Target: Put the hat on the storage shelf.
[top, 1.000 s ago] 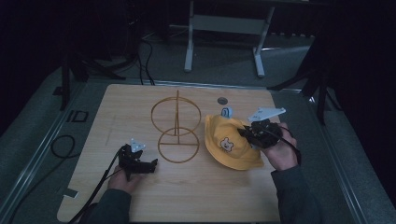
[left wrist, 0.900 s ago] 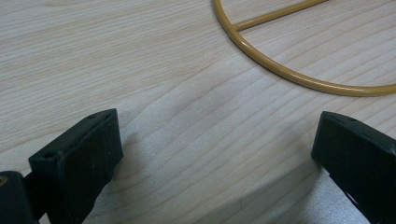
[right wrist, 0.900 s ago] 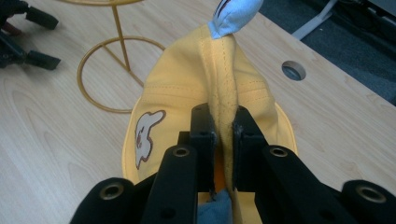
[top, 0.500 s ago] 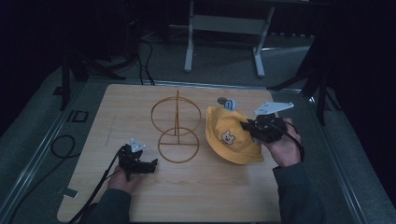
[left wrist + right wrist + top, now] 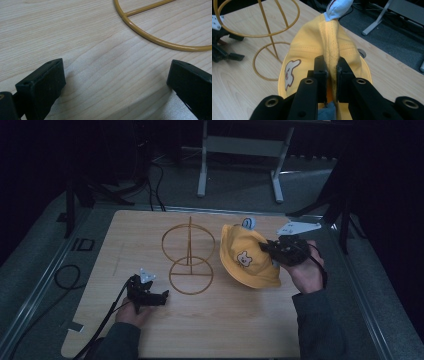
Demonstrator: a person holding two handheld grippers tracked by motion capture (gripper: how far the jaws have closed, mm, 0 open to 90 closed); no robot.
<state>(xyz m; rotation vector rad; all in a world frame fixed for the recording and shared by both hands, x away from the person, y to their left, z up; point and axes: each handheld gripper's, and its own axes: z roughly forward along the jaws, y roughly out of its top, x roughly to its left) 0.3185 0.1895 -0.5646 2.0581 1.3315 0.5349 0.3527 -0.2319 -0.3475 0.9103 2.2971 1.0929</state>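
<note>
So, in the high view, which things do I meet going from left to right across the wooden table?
Left gripper → golden wire stand with two rings → yellow fabric hat with a bear patch → right gripper, pinching the hat.

A wire stand [image 5: 189, 259] of 2 gold rings on an upright rod stands on the wooden table [image 5: 225, 330]. A grey metal frame [image 5: 240, 150] stands on the floor beyond.

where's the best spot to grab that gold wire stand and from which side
Probably the upright rod of the wire stand, taken from the near side by the open left hand-held gripper: it is thin, straight and stands free between the two rings, clear of the yellow hat.
</note>
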